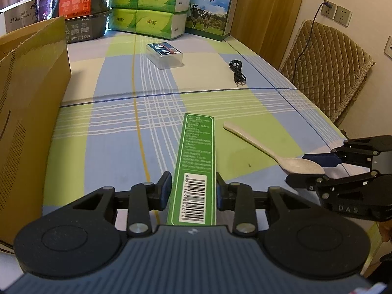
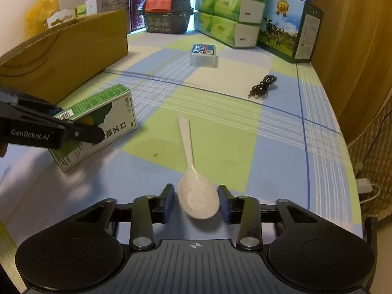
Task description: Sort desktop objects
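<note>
Nearest, the left gripper (image 1: 193, 188) is seen set around the green box (image 1: 196, 169), its 2 blue pads flanking the barcode end on either narrow side. Contact looks made on both sides, so the box is judged to be pinched, though a thin gap at the left pad cannot be ruled out. In the right wrist view the box stands on its long edge on the checked tablecloth (image 2: 281, 147), tilted a little, with its far end pointing away from the holder.

Beside it, the right gripper (image 2: 196, 202) is spread, and the bowl of the white spoon (image 2: 196, 196) lies between the 2 fingers without being touched by either. The spoon's long axis runs straight ahead from this gripper, bowl near and handle far, so the fingers would close across the bowl's width. That alignment is the relation on which the coming grasp is judged to turn: a closing move alone should suffice, with no turning of the wrist. A rounded bowl may slip out forward if squeezed near its widest part.

Farther off, the coiled black cable (image 2: 263, 87) lies well apart to the right, and the clear plastic case (image 2: 203, 55) rests beyond the middle of the cloth. To the left, the open cardboard box (image 2: 73, 46) stands nearer the left gripper than the right, and is judged the likely place for the sorted items.
</note>
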Demonstrator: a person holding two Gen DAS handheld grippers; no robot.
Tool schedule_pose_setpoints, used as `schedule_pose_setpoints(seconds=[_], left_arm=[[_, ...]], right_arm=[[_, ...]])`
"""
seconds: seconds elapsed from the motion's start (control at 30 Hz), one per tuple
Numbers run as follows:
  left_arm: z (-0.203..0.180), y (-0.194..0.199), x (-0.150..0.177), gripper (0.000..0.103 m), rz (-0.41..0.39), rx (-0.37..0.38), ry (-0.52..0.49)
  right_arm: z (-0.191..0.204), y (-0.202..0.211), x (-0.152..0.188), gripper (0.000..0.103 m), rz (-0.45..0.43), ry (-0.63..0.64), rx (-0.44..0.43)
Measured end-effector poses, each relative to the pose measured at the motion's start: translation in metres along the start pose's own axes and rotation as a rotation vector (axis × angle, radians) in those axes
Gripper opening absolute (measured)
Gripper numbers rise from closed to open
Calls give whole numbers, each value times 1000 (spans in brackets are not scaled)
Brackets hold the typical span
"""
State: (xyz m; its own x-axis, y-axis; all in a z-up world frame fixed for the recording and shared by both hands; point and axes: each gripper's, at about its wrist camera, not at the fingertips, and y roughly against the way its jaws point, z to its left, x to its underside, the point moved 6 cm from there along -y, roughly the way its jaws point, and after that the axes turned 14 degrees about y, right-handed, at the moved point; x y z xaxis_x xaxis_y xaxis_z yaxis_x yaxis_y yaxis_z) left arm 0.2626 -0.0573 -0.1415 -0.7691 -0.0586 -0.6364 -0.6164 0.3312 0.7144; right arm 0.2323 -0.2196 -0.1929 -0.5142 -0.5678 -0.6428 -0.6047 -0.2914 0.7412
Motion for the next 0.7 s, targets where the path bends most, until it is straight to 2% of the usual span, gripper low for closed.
schedule_pose_setpoints(seconds=[0.27, 0.47, 0.7], left_arm=[[-2, -3, 0, 32, 0, -22, -43], [-3, -5, 2, 32, 0, -30, -58], [-4, -8, 2, 32, 1, -29, -60]], right_arm=[[0, 0, -4, 31, 4, -26, 3], [8, -2, -8, 31, -4, 59, 26], [6, -4, -8, 31, -12, 49, 21]])
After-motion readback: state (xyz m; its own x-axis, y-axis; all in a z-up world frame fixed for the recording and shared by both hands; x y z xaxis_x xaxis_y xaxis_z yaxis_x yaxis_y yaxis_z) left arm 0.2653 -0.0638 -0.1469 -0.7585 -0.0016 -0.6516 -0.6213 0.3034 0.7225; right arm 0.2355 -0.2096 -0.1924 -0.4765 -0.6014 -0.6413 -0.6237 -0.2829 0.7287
